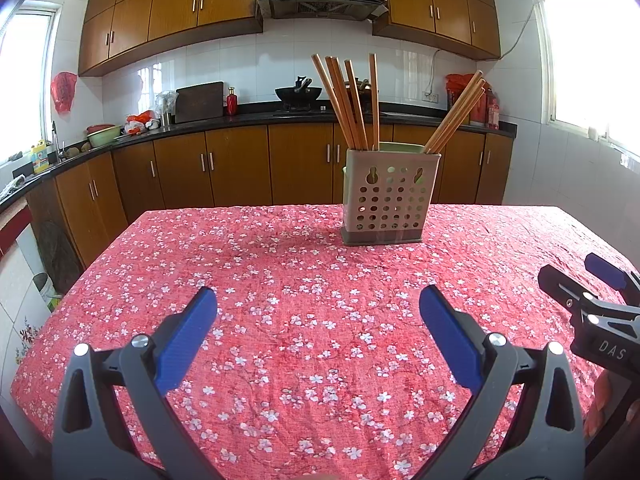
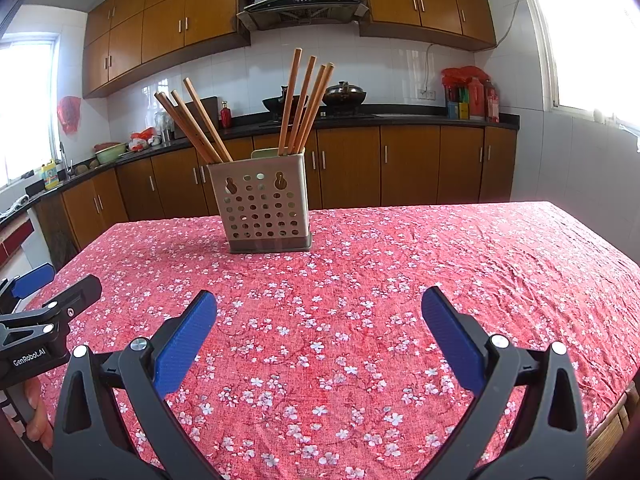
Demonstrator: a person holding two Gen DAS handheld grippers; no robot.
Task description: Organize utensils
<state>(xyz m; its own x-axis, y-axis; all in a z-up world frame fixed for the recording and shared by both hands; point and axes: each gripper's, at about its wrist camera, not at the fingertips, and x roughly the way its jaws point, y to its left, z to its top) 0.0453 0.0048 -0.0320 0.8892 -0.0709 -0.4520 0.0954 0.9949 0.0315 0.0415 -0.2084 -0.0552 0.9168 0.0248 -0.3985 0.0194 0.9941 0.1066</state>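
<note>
A perforated grey utensil holder stood on the worktop, which was covered by a red cloth with white blossoms. The holder was placed toward the far side of the worktop, well apart from both claws. Wooden chopsticks were seen standing in it in two groups: a larger bundle at one end, almost upright, and a smaller bundle at the other end, leaning strongly outward. No loose utensil was visible on the cloth in either view.

The left claw was held low over the near part of the worktop with its blue pads wide apart, and nothing was gripped between them. The right claw was held in the same way beside it, also fully spread and empty.

From this it was judged that either the task was at its end, with all chopsticks already collected, or a regrouping step was not yet begun. If the chopsticks were to be sorted further, a claw would need to be carried forward and raised to the height of the stick tops, and closed on one stick only, while the light holder would perhaps need to be steadied by the other claw against tipping.
</note>
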